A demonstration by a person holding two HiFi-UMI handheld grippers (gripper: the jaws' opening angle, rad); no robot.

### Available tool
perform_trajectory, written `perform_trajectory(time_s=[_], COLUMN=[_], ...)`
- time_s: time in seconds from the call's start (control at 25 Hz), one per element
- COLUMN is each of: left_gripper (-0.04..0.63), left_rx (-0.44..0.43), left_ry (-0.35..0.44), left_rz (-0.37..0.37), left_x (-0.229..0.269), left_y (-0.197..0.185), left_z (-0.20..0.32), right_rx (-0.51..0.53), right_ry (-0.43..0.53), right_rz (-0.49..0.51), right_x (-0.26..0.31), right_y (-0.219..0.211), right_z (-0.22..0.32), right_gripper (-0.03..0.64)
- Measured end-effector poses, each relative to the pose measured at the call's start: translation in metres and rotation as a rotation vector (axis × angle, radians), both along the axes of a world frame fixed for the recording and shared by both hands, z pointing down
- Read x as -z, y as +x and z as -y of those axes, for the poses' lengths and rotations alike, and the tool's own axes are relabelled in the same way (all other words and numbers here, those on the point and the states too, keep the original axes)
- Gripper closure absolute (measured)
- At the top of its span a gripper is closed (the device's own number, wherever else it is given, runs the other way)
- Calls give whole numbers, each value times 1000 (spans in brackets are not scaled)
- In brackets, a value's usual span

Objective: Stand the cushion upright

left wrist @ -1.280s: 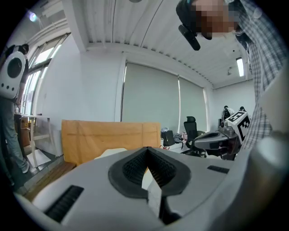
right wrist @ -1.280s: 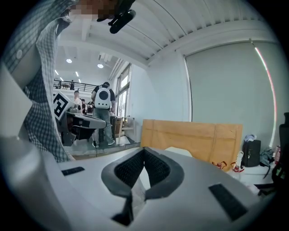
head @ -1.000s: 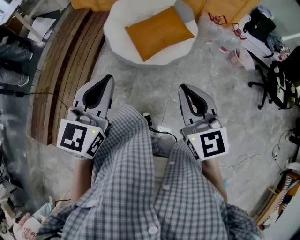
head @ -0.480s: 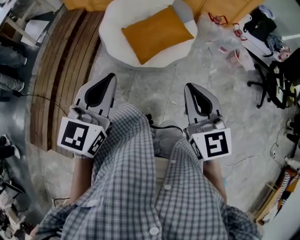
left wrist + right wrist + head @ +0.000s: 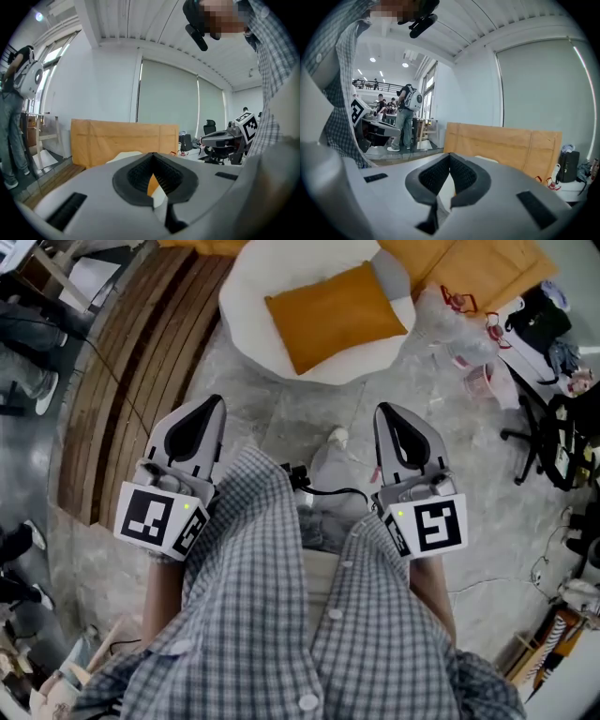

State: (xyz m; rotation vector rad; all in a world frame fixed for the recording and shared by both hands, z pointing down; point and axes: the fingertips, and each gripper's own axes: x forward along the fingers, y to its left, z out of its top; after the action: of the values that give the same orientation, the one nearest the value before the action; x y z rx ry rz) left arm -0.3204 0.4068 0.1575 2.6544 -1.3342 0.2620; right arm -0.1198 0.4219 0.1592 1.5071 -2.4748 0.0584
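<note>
- Head view first: the orange cushion (image 5: 336, 315) lies flat on a white round seat (image 5: 246, 306) at the far side of the scene, with one corner pointing toward the near left.
- The left claw (image 5: 212, 407) sits near and to the left, jaws pressed together with nothing in them, its tip aimed toward the seat and well apart from it.
- The right claw (image 5: 389, 413) mirrors it on the right, jaws also pinched together and empty, and likewise well short of the seat.
- Both marker cubes show clearly, one at the near left (image 5: 159, 517) and one at the near right (image 5: 431, 526), on either side of the person's checked shirt (image 5: 281, 624).
- Pale stone floor (image 5: 281, 418) fills the space between the claws and the seat, and wooden slats (image 5: 122, 371) run along the left.
- In the left gripper view, the left claw (image 5: 152, 158) has its black pads meeting at the top. A sliver of orange (image 5: 151, 183) shows through the gap below, which looks like the cushion, though too little is visible to be sure.
- In the right gripper view, the right claw (image 5: 450, 158) has its pads closed tip to tip, with a cardboard panel (image 5: 501, 145) standing on the far side.
- An office chair (image 5: 553, 427) stands at the far right.
</note>
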Motion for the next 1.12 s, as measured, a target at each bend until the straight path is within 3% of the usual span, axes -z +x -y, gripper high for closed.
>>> perform_trajectory(time_s=[0.4, 1.12], left_gripper=[589, 588], left_rx=[91, 75], left_ry=[-4, -7], left_rz=[23, -7], left_x=[4, 19], left_y=[-9, 135], left_z=[42, 206], right_rx=[64, 62], right_ry=[-13, -53], right_rz=[37, 36], right_x=[-11, -17], right_y=[-1, 137], right_z=[51, 209], right_gripper=[611, 611])
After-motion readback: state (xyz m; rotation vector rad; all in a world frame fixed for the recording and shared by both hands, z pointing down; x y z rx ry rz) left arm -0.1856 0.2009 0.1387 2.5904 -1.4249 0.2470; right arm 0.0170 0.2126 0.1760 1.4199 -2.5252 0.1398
